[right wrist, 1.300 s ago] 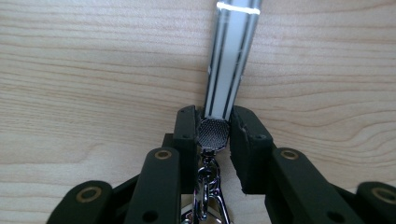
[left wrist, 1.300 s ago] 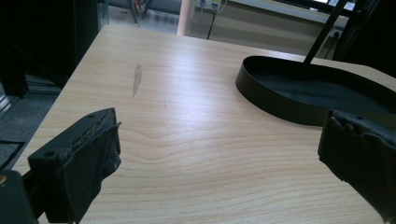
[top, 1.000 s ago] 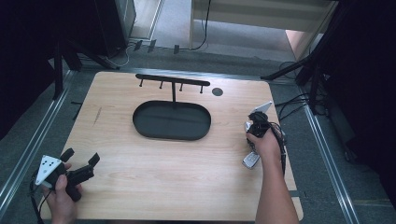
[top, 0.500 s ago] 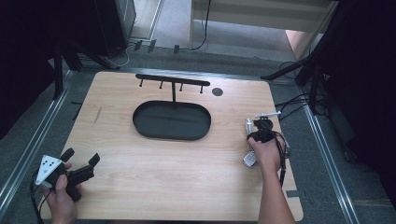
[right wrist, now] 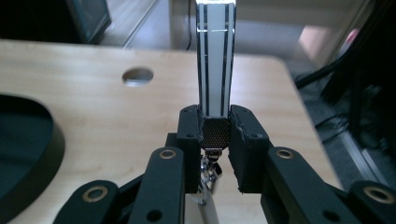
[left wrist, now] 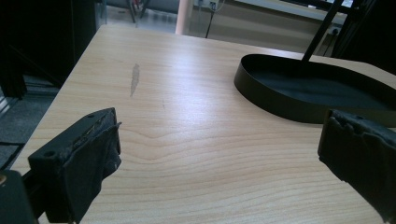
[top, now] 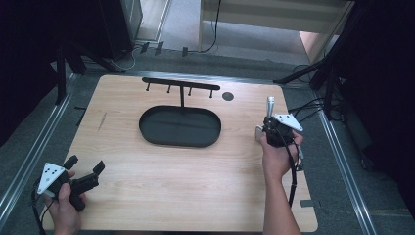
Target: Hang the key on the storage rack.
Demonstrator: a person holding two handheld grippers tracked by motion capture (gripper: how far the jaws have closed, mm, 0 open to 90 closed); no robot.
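Tongs [right wrist: 215,70], slim silver metal with black stripes along the flat arm, stand upright over the right side of the light wooden table [top: 161,176], clamped near their lower end between the jaws of the right gripper [right wrist: 215,135]; in the high view the tongs [top: 270,105] rise above the person's right hand [top: 276,156]. How far the tongs' own arms are spread cannot be told from these views. Right gripper jaws closed tight on the metal. Just left of it sits a black oval metal tray [top: 180,126] with a thin upright post carrying a black horizontal bar with hooks [top: 180,84]. A round dark hole in the tabletop [top: 227,96] lies beyond the gripper. Left gripper [top: 85,171] is held at the near left corner, jaws wide apart, nothing between them; its view shows the tray [left wrist: 280,100] ahead, well apart.
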